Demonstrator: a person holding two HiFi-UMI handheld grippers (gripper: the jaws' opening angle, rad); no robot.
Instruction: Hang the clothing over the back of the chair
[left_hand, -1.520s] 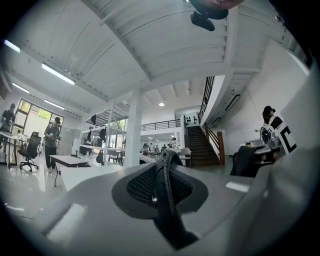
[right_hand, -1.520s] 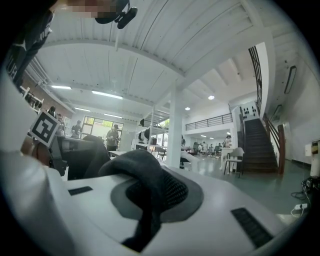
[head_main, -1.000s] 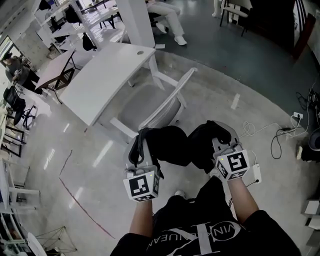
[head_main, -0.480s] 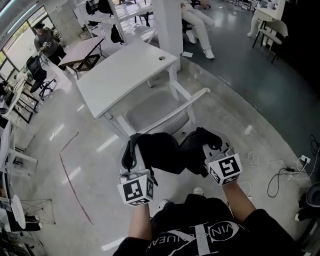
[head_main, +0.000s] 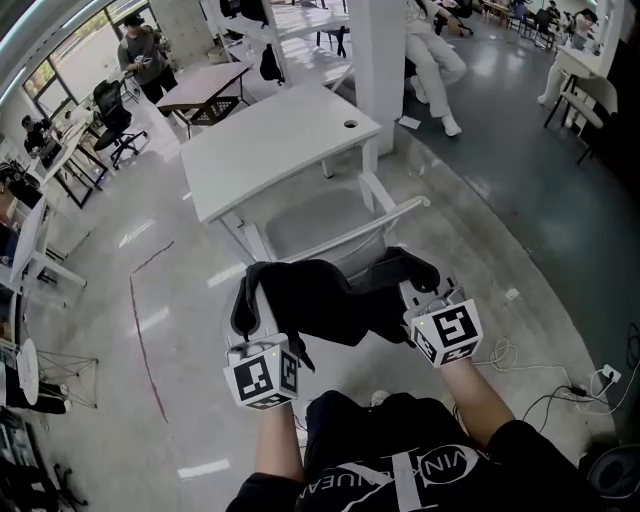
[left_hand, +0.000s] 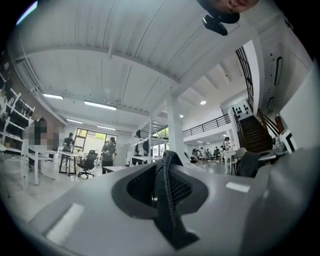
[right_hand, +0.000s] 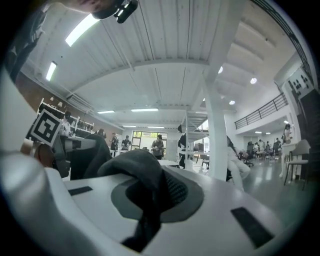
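Note:
A black garment (head_main: 320, 300) hangs spread between my two grippers, just in front of the white chair (head_main: 320, 225), and its far edge overlaps the chair's back rail (head_main: 395, 213). My left gripper (head_main: 256, 305) is shut on the garment's left end. In the left gripper view a fold of black cloth (left_hand: 167, 200) is pinched between the jaws. My right gripper (head_main: 418, 285) is shut on the right end, and black cloth (right_hand: 145, 195) bunches between its jaws. Cloth hides both sets of fingertips in the head view.
The chair is pushed under a white desk (head_main: 250, 150), with a white column (head_main: 380, 60) behind it. Cables (head_main: 560, 385) lie on the floor at the right. People sit and stand at desks further back. A red line (head_main: 140, 340) marks the floor at the left.
Both grippers have carried the garment forward and a little up towards the chair back. The garment now overlaps the back rail. Both grips are unchanged.

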